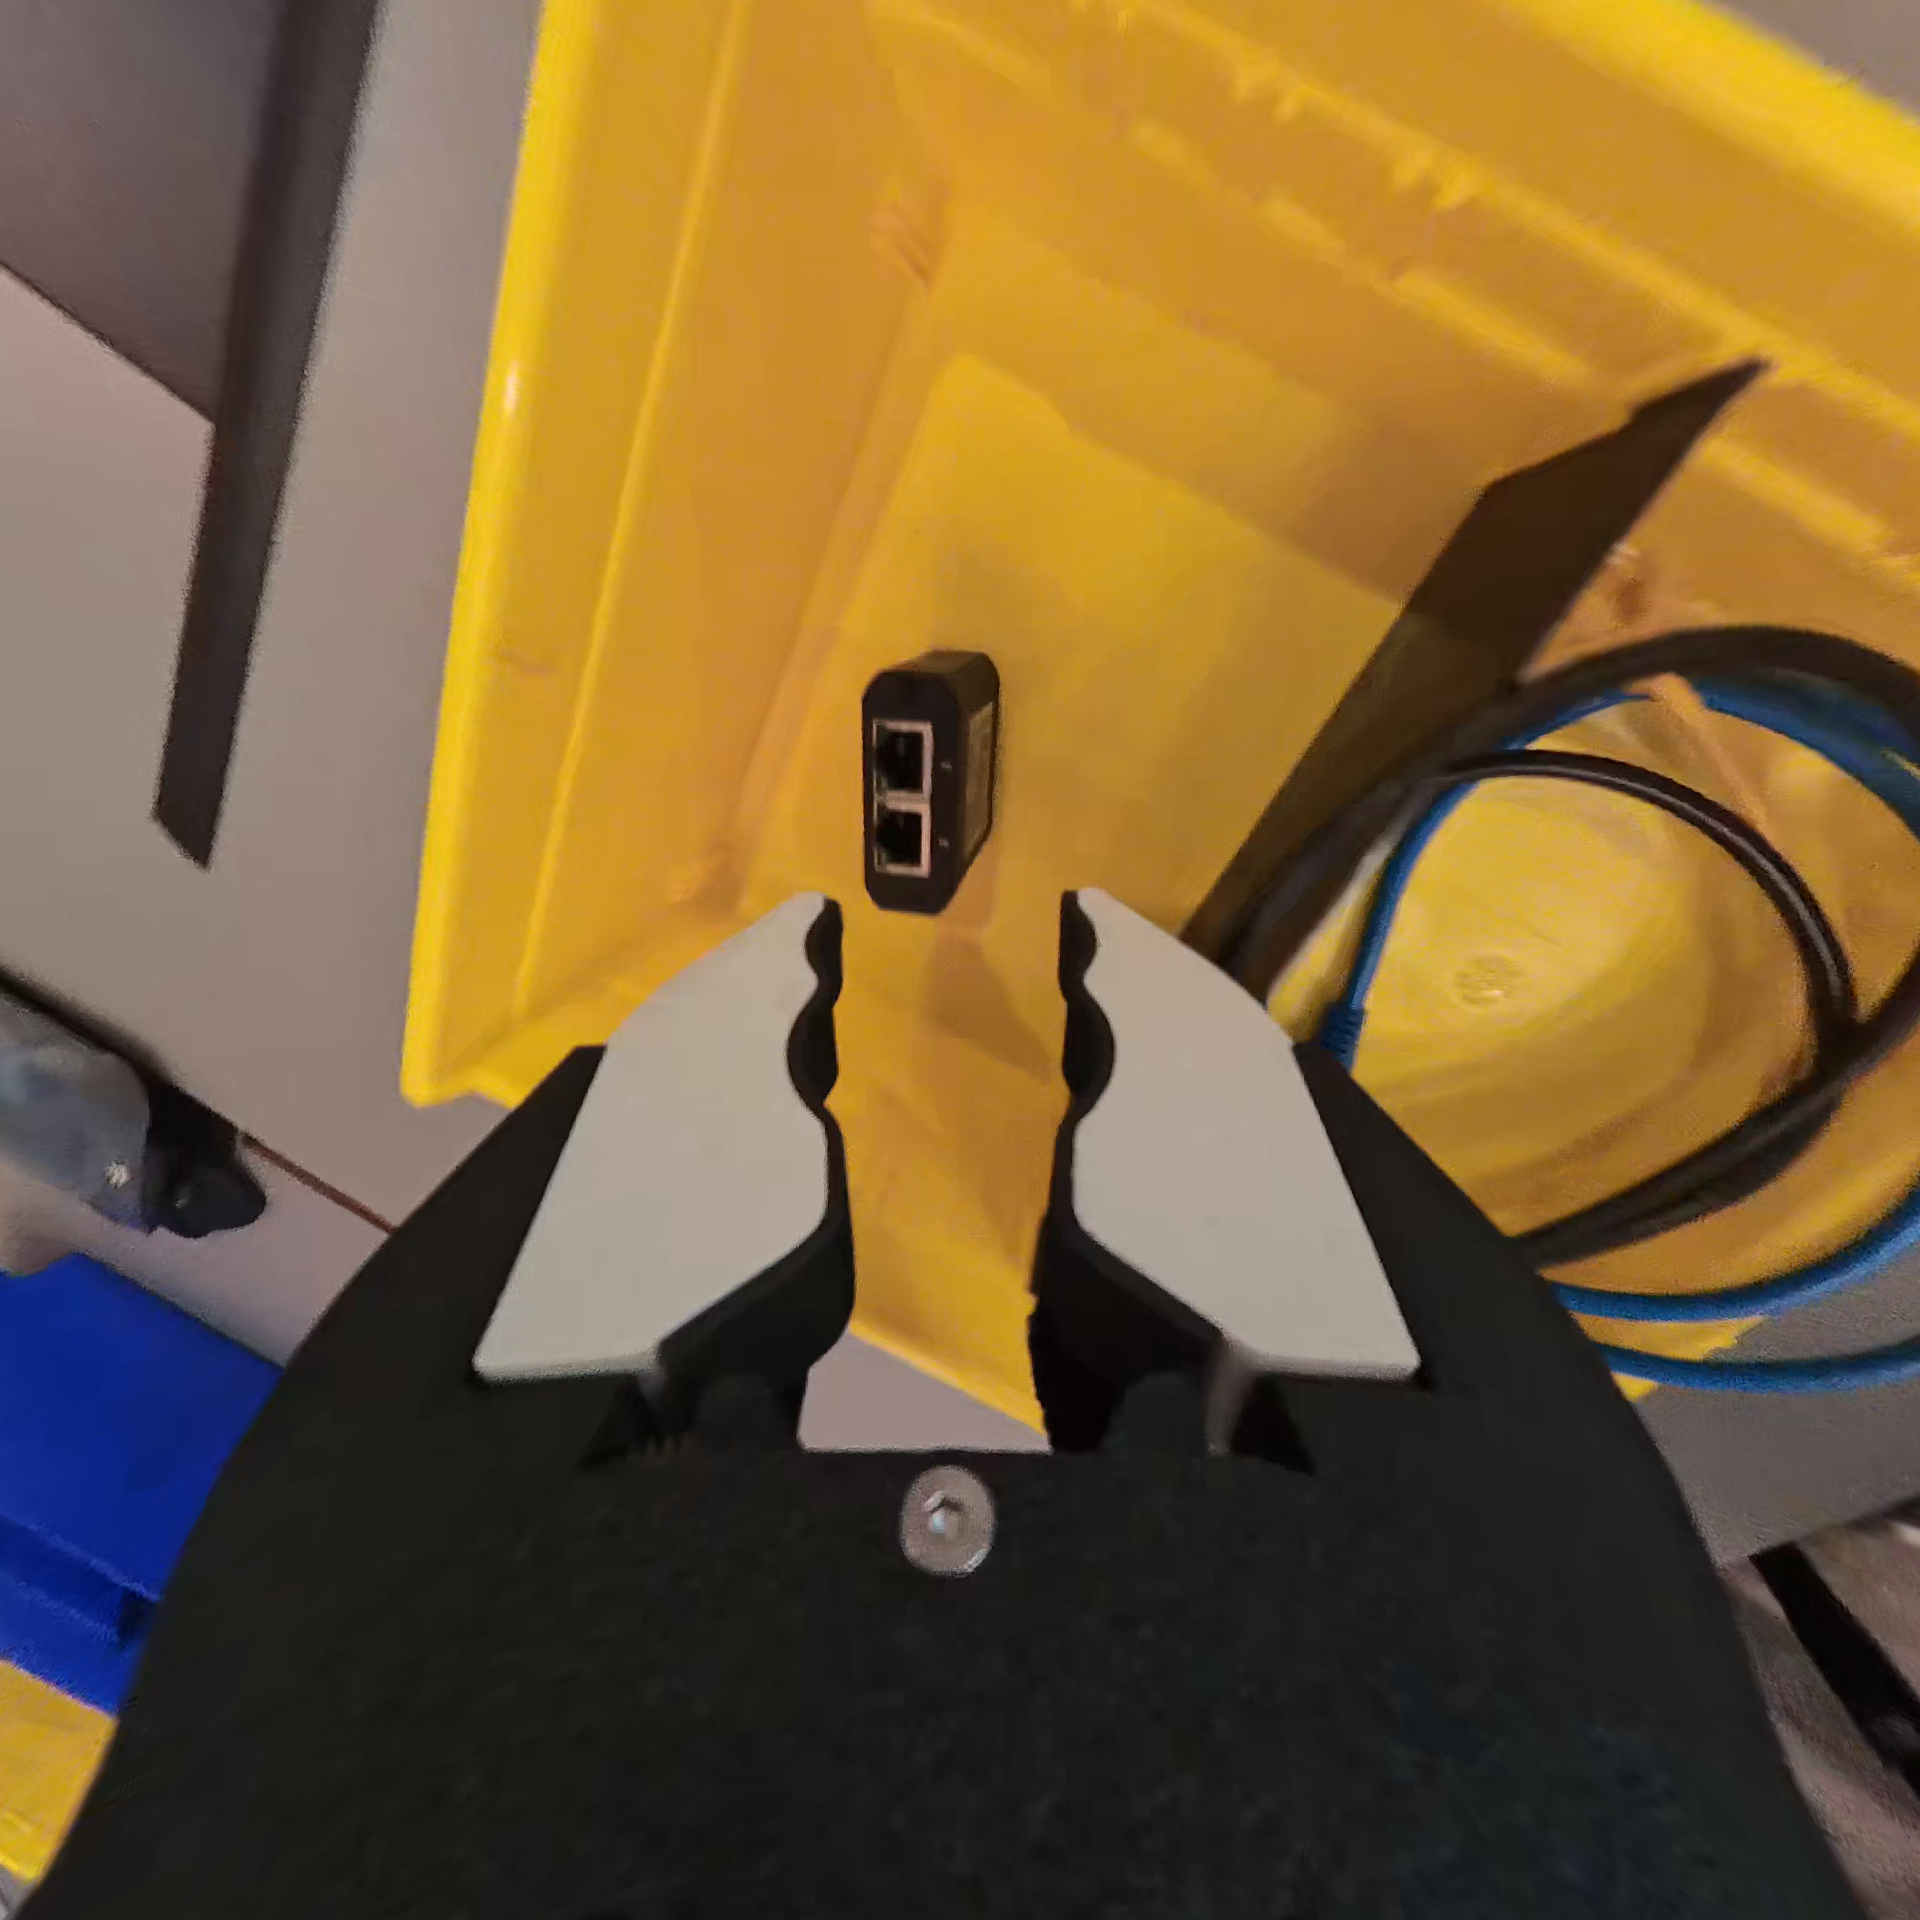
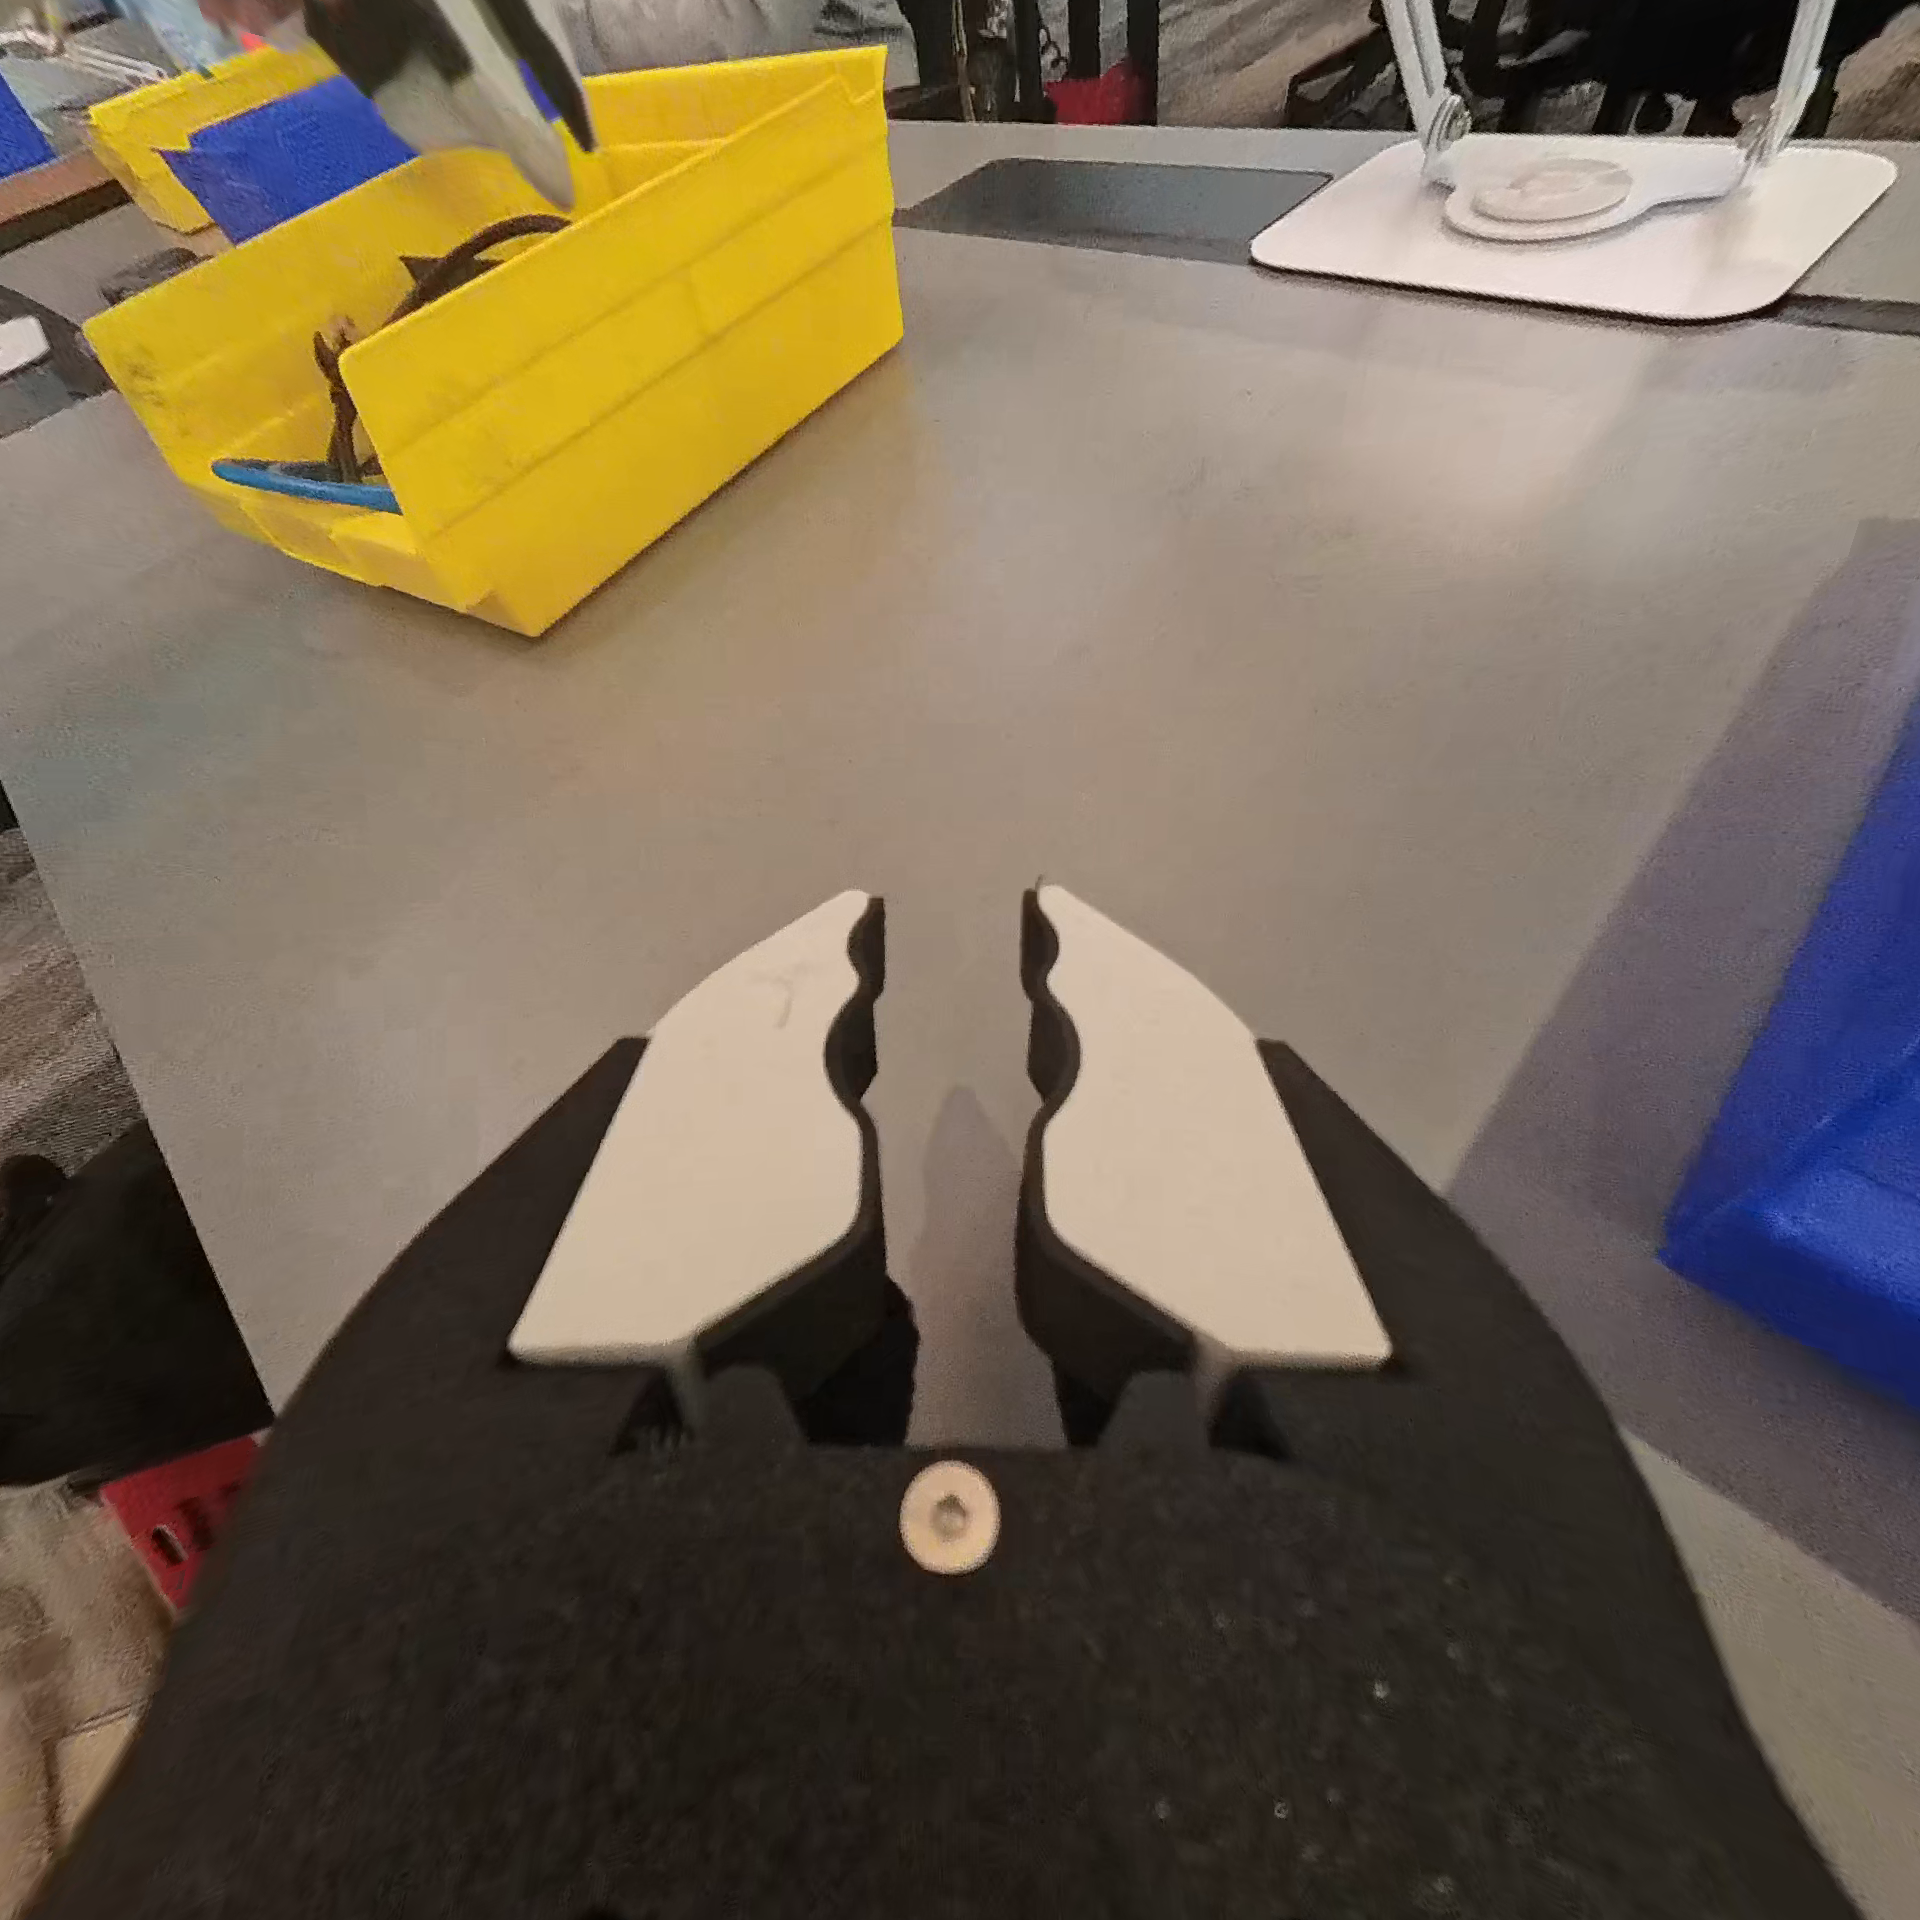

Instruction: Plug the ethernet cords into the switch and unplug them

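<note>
Left wrist view looks down into the yellow bin (image 1: 665,520): the left claw (image 1: 945,914) hangs open, empty, above the black switch (image 1: 928,779). Coiled ethernet cords (image 1: 1662,935) lie beyond a divider. The right claw (image 2: 953,904) gapes over the worktop (image 2: 1143,571). Gripping the port face risks tipping the switch.

A small black switch (image 1: 930,779) is seen inside a yellow bin (image 1: 727,520), its two stacked ports empty. Blue cord (image 1: 1382,935) and black cord (image 1: 1766,883) are coiled together in the neighbouring compartment, unplugged.
</note>
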